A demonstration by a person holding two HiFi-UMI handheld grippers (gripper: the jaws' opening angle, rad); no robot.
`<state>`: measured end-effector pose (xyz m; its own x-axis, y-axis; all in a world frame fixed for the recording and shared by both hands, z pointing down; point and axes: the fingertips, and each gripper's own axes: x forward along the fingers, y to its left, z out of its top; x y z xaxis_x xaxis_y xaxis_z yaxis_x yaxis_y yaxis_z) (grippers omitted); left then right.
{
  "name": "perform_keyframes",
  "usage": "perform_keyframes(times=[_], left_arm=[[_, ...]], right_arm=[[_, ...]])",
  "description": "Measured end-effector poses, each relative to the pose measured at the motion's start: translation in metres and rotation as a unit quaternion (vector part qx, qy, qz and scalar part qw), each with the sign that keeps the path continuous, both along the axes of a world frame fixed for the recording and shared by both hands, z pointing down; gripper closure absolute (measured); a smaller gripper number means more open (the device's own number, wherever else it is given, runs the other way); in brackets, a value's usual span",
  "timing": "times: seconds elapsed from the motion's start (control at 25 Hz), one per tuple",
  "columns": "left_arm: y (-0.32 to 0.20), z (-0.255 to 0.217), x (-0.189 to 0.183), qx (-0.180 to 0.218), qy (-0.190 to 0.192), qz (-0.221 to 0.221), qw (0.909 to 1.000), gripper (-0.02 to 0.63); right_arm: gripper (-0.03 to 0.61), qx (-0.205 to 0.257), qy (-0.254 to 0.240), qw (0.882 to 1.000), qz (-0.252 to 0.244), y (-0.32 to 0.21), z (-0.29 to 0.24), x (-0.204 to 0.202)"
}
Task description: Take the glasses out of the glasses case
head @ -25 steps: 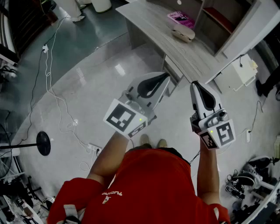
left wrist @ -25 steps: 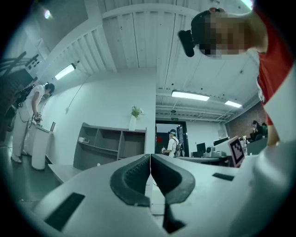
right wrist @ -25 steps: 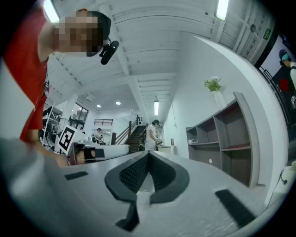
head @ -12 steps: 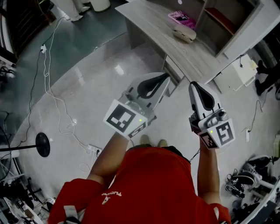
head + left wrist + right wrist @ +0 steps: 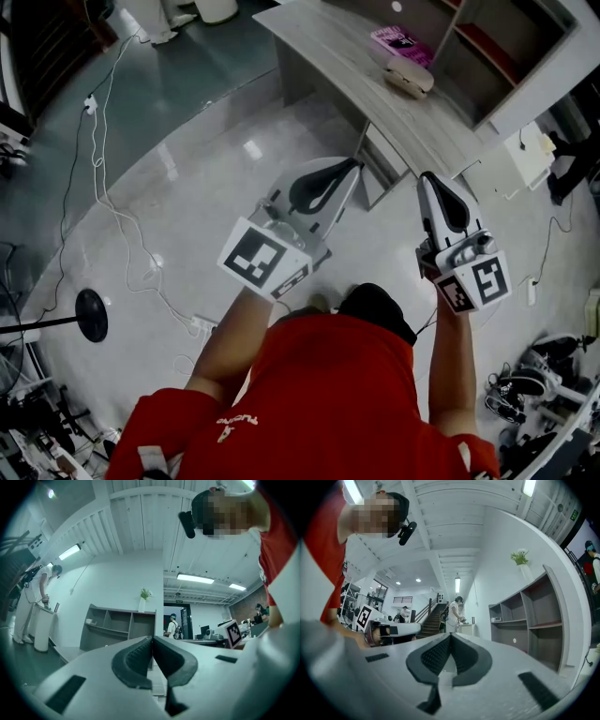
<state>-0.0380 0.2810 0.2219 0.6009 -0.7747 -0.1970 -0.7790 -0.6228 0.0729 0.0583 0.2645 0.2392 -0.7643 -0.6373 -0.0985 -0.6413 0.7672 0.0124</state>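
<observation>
Head view, and on the move: edged forward since a second ago, bringing the desk (image 5: 337, 47) and its beige glasses case (image 5: 409, 79) round toward one o'clock. Still only approaching (touching nothing, keeping well apart from the case, which looks shut and sits just beside a pink book (image 5: 401, 41) at its twelve). Holding the left gripper (image 5: 354, 165) pinched fully together and empty, aimed at one o'clock, roughly level. Carrying the right gripper (image 5: 427, 178) likewise closed on nothing, pointed at twelve, out at three o'clock of the left. Probably needing to spread jaws before any grab.
</observation>
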Motion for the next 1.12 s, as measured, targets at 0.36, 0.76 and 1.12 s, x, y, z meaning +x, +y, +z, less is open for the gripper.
perform_keyframes(times=[0.36, 0.76, 1.12], left_arm=[[-0.046, 0.007, -0.015, 0.006, -0.001, -0.007, 1.0000, 0.601], [-0.158, 0.012, -0.010, 0.003, -0.029, -0.028, 0.9992, 0.601], [-0.286, 0.012, 0.011, 0.003, -0.044, -0.042, 0.9982, 0.601]], right_arm=[[0.574, 0.009, 0.012, 1.000, 0.004, -0.051, 0.007, -0.007], [0.573, 0.007, 0.019, 1.000, 0.009, -0.180, 0.023, 0.017], [0.572, -0.009, 0.102, 0.995, 0.013, -0.319, 0.066, 0.042]])
